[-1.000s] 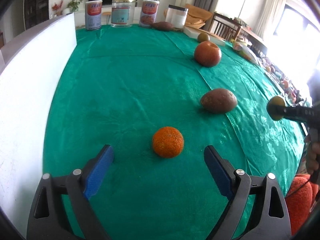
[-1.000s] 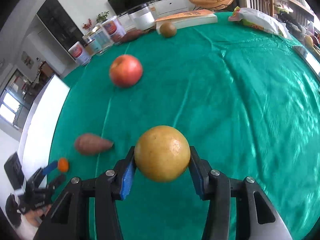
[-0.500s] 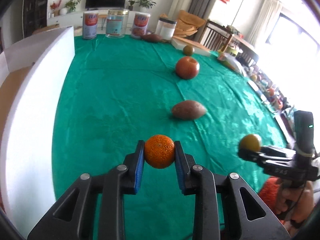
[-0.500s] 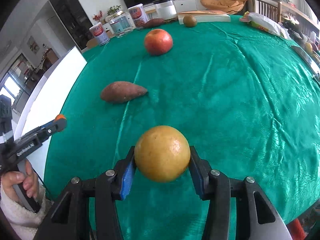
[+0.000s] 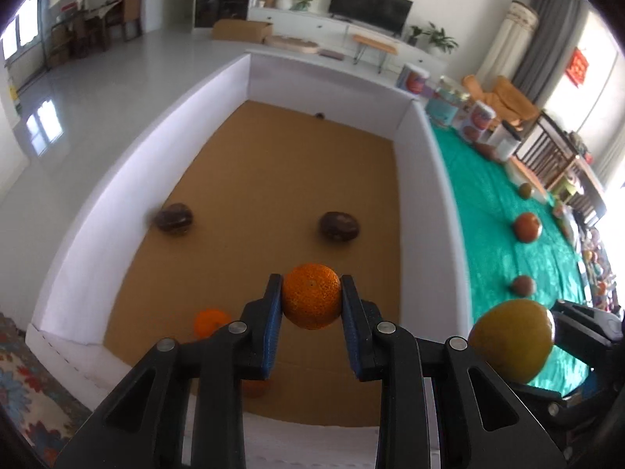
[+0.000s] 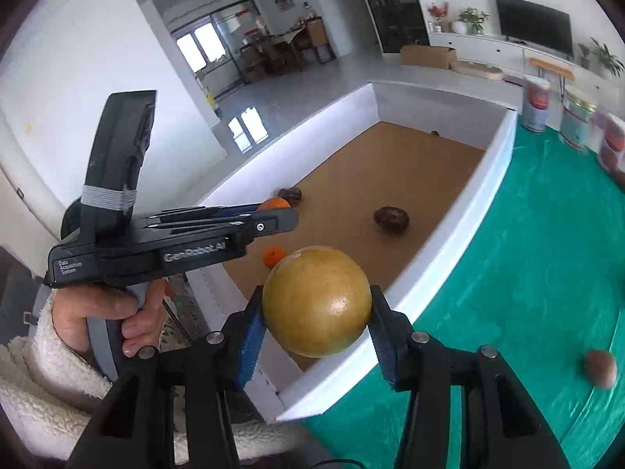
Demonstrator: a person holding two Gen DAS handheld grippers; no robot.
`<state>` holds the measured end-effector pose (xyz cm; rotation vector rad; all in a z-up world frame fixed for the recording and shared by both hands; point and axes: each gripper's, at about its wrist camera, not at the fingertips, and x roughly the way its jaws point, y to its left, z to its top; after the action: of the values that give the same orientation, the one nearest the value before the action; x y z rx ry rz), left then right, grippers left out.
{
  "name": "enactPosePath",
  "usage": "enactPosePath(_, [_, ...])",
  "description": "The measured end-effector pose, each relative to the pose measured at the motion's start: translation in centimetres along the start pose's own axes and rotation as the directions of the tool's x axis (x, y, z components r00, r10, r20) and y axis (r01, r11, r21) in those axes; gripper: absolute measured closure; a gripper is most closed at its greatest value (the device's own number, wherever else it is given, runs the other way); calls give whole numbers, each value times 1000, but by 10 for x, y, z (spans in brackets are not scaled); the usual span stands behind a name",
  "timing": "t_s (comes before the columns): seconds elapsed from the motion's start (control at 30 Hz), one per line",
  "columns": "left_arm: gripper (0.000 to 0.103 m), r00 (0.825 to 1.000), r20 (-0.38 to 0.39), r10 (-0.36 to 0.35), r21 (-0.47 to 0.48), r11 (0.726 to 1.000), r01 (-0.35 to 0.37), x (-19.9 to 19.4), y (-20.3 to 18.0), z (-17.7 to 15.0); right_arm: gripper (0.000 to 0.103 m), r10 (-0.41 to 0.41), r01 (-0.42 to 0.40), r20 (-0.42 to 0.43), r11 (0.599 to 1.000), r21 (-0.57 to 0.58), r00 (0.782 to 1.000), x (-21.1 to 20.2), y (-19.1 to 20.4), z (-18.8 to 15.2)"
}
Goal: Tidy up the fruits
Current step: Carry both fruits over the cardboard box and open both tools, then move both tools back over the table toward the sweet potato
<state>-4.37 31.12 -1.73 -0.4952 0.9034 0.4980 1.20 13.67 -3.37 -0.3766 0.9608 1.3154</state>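
The white-walled box [image 5: 425,179] is the biggest thing here, its brown cardboard floor filling the middle of the left wrist view; it sits off the edge of the green tablecloth [image 5: 492,211], which runs away toward two o'clock. It looks like the collecting bin, since fruit already lies inside: two dark round fruits [image 5: 339,226] near the centre at ten and twelve o'clock, and a small orange [image 5: 211,322] at eight o'clock close to the near wall.

The yellow-green fruit [image 6: 316,301] comes next in size. The right gripper [image 6: 316,312] pinches it between its blue pads, hanging above the box's near corner where wall meets cloth, probably lined up for a drop just inside.

The left gripper [image 5: 311,301] is pressed onto a mandarin [image 5: 311,295], held over the box floor at six o'clock in its own view, clear of the fruit below, so letting go would likely land it on bare cardboard.

Left out on the cloth are a red apple [image 5: 527,227] at three o'clock and a brown fruit [image 5: 523,285] nearer, at four o'clock, presumably awaiting later trips.
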Motion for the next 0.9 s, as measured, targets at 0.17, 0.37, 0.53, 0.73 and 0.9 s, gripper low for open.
enactPosePath(0.17, [66, 995, -71, 75, -22, 997, -76, 30, 21, 0, 52, -59, 59, -83, 998, -7, 995, 46, -2, 6])
enactPosePath(0.37, [34, 993, 83, 79, -65, 995, -74, -6, 14, 16, 33, -88, 82, 93, 994, 74, 992, -7, -27, 19])
enactPosePath(0.53, [19, 971, 226, -72, 56, 997, 61, -54, -51, 7, 14, -254, 212, 248, 960, 182, 935, -76, -67, -14])
enactPosePath(0.73, [15, 935, 24, -354, 320, 888, 329, -27, -180, -45, 8, -594, 474, 115, 731, 491, 796, -128, -184, -129])
enactPosePath(0.9, [15, 947, -109, -302, 397, 860, 320, 50, -247, -87, 9, -720, 585, -116, 448, 676, 684, -171, -272, -235])
